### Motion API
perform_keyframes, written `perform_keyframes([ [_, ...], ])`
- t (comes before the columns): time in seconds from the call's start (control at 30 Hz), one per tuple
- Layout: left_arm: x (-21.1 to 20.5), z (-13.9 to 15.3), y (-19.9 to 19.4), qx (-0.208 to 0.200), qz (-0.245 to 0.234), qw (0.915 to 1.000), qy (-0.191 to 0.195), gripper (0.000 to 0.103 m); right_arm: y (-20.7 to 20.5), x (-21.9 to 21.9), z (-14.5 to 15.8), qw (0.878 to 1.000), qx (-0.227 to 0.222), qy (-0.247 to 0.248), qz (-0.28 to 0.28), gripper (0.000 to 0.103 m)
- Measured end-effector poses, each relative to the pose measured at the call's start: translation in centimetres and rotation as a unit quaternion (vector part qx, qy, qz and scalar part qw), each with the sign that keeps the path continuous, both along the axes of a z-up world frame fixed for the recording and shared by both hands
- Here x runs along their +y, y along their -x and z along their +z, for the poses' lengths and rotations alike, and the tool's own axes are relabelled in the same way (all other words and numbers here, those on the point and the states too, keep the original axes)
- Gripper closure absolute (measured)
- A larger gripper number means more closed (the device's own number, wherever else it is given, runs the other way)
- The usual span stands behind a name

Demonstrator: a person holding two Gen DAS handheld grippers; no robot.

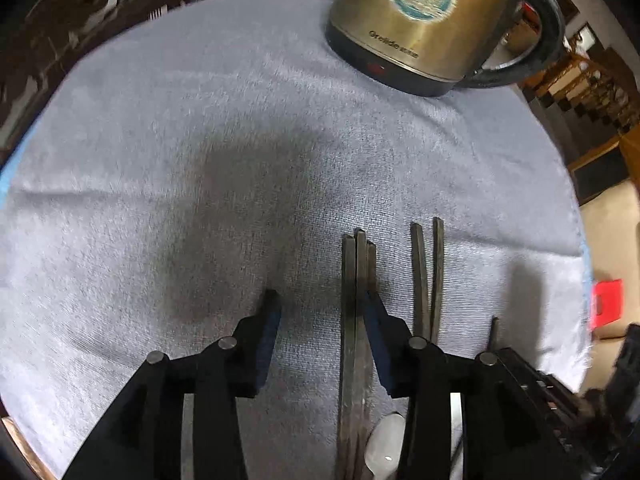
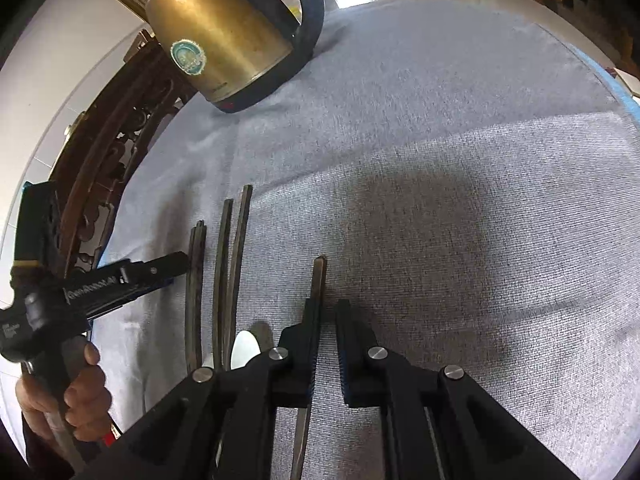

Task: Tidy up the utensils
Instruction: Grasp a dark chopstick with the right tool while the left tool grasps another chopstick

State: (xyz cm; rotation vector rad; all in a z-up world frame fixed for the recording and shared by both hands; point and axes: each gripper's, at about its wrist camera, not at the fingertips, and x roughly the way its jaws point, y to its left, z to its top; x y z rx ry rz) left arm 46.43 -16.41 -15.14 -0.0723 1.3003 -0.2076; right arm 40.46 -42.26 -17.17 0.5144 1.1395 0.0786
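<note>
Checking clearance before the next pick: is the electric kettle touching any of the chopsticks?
Apart. The left wrist view shows a wide stretch of bare grey cloth between the electric kettle and the chopsticks.

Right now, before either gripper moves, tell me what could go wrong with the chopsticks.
1. The three dark wooden chopsticks lie against one side of the open left gripper; pulling away sideways could scatter the bundle.
2. The single dark wooden chopstick sits between the narrowly parted jaws of the right gripper, against one of them; lifting off may drag it crooked.
</note>
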Motion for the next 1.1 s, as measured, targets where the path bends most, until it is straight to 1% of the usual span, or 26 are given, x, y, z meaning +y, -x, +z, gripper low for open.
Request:
perform_keyframes([
  [0.03, -0.6, -0.1, 0.1, -0.007, -0.006, 0.9999, -0.012, 0.059, 0.0, 0.0, 0.0, 1.0, 0.0, 0.0, 0.0, 0.092],
  [0.07, -1.2, 0.0, 0.3, -0.025, -0.018, 0.9991, -0.03, 0.059, 0.0, 0.1, 0.0, 1.0, 0.001, 0.001, -0.001, 0.092],
  [0.1, -1.4, 0.1, 0.3, -0.036, -0.025, 0.9983, -0.038, 0.058, 0.0, 0.1, 0.0, 1.0, 0.001, 0.001, -0.001, 0.092],
  [0.13, -1.6, -0.1, 0.3, -0.038, -0.029, 0.9981, -0.04, 0.057, -0.1, 0.1, 0.0, 1.0, 0.002, 0.001, -0.001, 0.092],
  [0.17, -1.5, 0.0, 0.3, -0.037, -0.034, 0.9979, -0.041, 0.057, -0.1, 0.0, 0.0, 1.0, 0.003, -0.002, -0.003, 0.092],
  [0.2, -1.2, -0.1, 0.1, -0.036, -0.034, 0.9975, -0.05, 0.057, -0.1, -0.1, -0.1, 1.0, 0.005, -0.004, -0.004, 0.092],
  [0.23, -0.7, -0.1, 0.0, -0.031, -0.031, 0.9968, -0.067, 0.055, -0.1, -0.1, -0.1, 1.0, 0.007, -0.005, -0.004, 0.092],
  [0.3, 0.4, 0.0, -0.2, -0.022, -0.037, 0.9961, -0.078, 0.055, -0.1, -0.2, -0.1, 1.0, 0.012, -0.006, -0.007, 0.092],
  [0.37, 1.5, 0.2, -0.1, -0.015, -0.044, 0.9931, -0.108, 0.056, -0.1, -0.1, -0.1, 1.0, 0.014, -0.004, -0.009, 0.092],
  [0.43, 2.3, 0.4, 0.0, -0.002, -0.042, 0.9945, -0.096, 0.058, -0.1, 0.1, 0.0, 1.0, 0.015, 0.002, -0.011, 0.092],
  [0.5, 2.9, 0.7, 0.2, 0.003, -0.042, 0.9965, -0.073, 0.058, 0.0, 0.3, 0.1, 1.0, 0.015, -0.002, -0.018, 0.089],
  [0.6, 3.2, 0.8, 0.0, 0.0, -0.03, 0.9973, -0.067, 0.058, -0.2, 0.8, 0.2, 1.0, 0.017, 0.003, -0.016, 0.089],
  [0.67, 3.0, 0.3, -0.4, 0.013, -0.025, 0.9979, -0.059, 0.058, -0.5, 1.4, 0.4, 1.0, 0.026, 0.015, -0.007, 0.085],
  [0.73, 2.8, -0.2, -1.2, 0.014, -0.026, 0.9976, -0.063, 0.058, -0.8, 1.8, 0.5, 0.999, 0.033, 0.025, 0.003, 0.069],
  [0.8, 2.2, -0.2, -1.3, -0.002, -0.029, 0.9969, -0.074, 0.062, -1.3, 2.5, 0.9, 0.998, 0.033, 0.047, 0.012, 0.06],
  [0.83, 1.9, -0.2, -1.6, -0.006, -0.027, 0.9966, -0.077, 0.073, -1.5, 2.8, 0.9, 0.997, 0.034, 0.061, 0.014, 0.061],
  [0.87, 1.7, -0.1, -1.8, -0.012, -0.025, 0.9963, -0.081, 0.079, -1.9, 3.5, 0.9, 0.995, 0.041, 0.094, 0.022, 0.062],
  [0.9, 1.6, -0.1, -1.8, -0.012, -0.027, 0.9965, -0.079, 0.089, -2.1, 4.0, 1.0, 0.992, 0.044, 0.116, 0.033, 0.065],
  [0.93, 1.3, -0.1, -1.9, -0.012, -0.028, 0.9963, -0.08, 0.091, -2.3, 4.7, 0.9, 0.987, 0.052, 0.144, 0.043, 0.073],
  [0.97, 0.9, -0.1, -2.0, -0.013, -0.032, 0.9955, -0.088, 0.092, -2.6, 5.7, 0.9, 0.98, 0.061, 0.184, 0.055, 0.076],
  [1.0, 0.7, -0.1, -2.2, -0.015, -0.035, 0.9948, -0.094, 0.093, -2.7, 6.3, 0.9, 0.975, 0.063, 0.201, 0.063, 0.082],
  [1.03, 0.0, -0.1, -1.9, -0.016, -0.037, 0.9944, -0.098, 0.094, -2.7, 6.8, 0.9, 0.973, 0.063, 0.209, 0.072, 0.092],
  [1.1, -0.7, -0.3, -1.5, -0.017, -0.037, 0.9943, -0.098, 0.095, -2.8, 7.2, 0.9, 0.971, 0.068, 0.215, 0.078, 0.096],
])
